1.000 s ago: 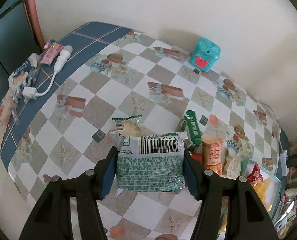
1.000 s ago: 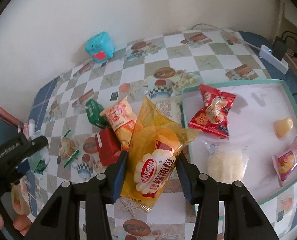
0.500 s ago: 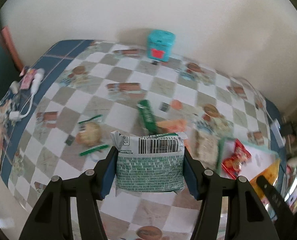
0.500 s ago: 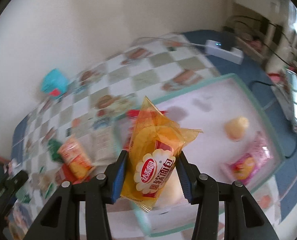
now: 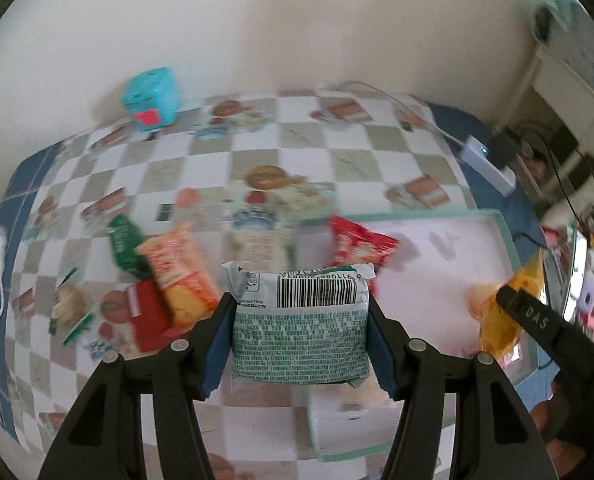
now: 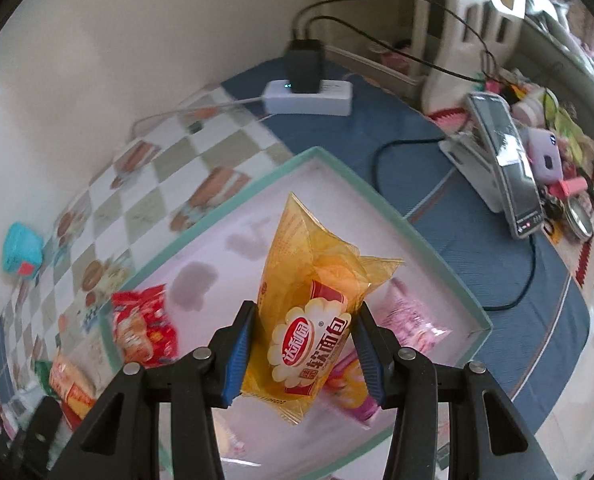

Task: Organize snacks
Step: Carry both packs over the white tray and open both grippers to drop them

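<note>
My left gripper [image 5: 299, 340] is shut on a green-and-white snack packet [image 5: 299, 324] with a barcode, held over the near left corner of the teal-rimmed tray [image 5: 505, 232]. My right gripper [image 6: 305, 354] is shut on a yellow bread packet [image 6: 313, 312], held above the same tray [image 6: 449, 276]; that packet [image 5: 505, 312] also shows at the right of the left wrist view. A red packet [image 5: 357, 244] lies in the tray's far left corner. A pink packet [image 6: 413, 316] lies under the bread packet.
Loose snacks sit left of the tray: an orange packet [image 5: 181, 276], a red one [image 5: 149, 320], a green one [image 5: 123, 244]. A teal box [image 5: 151, 98] stands by the wall. A power strip [image 6: 309, 98], cables and a phone on a stand [image 6: 505, 160] lie beyond the tray.
Both grippers have swung to the right with their packets, from over the loose snack pile to over the tray. Their grips are unchanged.
</note>
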Action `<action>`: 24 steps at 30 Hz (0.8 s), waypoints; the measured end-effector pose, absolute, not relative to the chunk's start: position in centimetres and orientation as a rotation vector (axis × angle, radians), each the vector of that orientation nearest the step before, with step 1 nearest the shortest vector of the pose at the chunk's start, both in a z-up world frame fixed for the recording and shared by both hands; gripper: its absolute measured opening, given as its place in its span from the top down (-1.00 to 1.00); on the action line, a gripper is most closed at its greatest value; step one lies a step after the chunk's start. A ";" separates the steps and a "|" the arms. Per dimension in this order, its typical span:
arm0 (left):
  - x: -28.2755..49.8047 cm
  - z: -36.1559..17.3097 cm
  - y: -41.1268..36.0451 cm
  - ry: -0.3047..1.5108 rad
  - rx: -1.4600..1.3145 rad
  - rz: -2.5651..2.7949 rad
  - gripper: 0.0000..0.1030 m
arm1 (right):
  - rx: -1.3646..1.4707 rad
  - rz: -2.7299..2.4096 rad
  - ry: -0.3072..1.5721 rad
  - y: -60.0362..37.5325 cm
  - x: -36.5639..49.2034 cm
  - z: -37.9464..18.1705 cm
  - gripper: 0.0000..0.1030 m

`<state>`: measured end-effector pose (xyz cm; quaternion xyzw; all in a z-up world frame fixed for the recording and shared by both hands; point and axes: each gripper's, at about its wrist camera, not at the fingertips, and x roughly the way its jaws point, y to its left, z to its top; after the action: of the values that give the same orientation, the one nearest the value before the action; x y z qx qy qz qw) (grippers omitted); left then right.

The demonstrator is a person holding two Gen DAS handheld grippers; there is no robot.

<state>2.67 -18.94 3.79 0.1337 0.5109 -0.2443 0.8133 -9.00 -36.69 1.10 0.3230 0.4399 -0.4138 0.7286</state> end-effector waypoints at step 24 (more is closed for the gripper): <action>0.9 0.6 -26.9 1.105 0.358 -0.675 -0.22 | 0.784 -0.946 0.957 -38.8 -10.7 0.3 0.02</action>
<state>0.87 -26.88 0.57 0.1659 0.5120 -0.3127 0.7827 -10.70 -38.78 0.32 0.3535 0.4318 -0.4266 0.7117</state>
